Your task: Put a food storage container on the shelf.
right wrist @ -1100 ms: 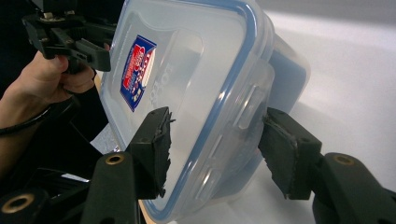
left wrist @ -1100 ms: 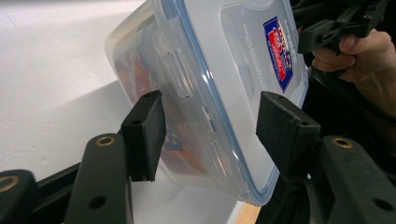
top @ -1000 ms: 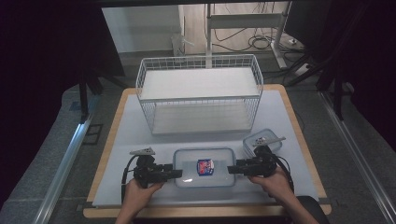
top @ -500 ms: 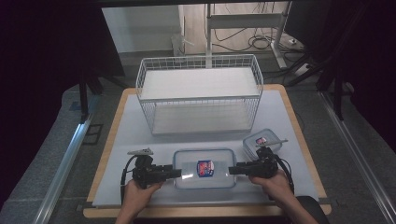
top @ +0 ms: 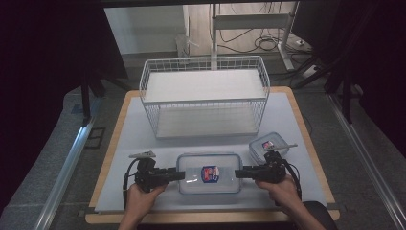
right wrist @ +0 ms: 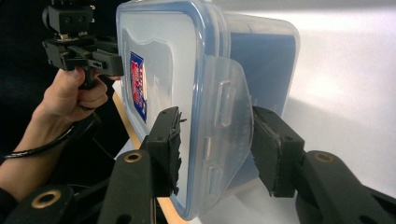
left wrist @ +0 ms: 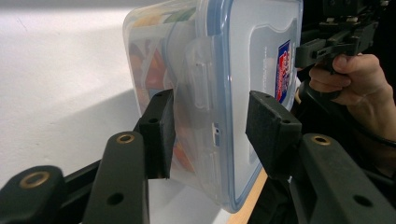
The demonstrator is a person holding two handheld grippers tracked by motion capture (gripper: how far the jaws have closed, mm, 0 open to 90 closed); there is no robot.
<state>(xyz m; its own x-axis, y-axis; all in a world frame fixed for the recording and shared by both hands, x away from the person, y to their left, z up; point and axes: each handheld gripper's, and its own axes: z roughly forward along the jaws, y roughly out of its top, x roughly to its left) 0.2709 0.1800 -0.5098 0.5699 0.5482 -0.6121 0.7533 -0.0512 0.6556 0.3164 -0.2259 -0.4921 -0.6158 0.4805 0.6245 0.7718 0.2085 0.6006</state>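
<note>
A clear food box [top: 208,172] with a blue-rimmed lid and a sticker lies near the table's front edge. My left gripper [top: 181,175] is at its left end and my right gripper [top: 238,173] at its right end. The left gripper [left wrist: 210,135] straddles the end latch [left wrist: 198,70]. One pad [left wrist: 163,133] rests by the box wall and the other stands just off the lid. The right gripper [right wrist: 217,149] brackets the flared latch flap [right wrist: 229,107], its pads close beside it. Both pairs of jaws have just been closing with the box's ends between them.
A white wire basket [top: 203,100] stands behind the box at the middle of the mat. A small lidded tub [top: 268,145] sits just behind my right gripper. Each gripper view shows the other hand and gripper beyond the box, the right one [left wrist: 336,42] and the left one [right wrist: 79,44].
Hands, grippers and box keep the same places; from above, any narrowing of the jaws is too small to make out.
</note>
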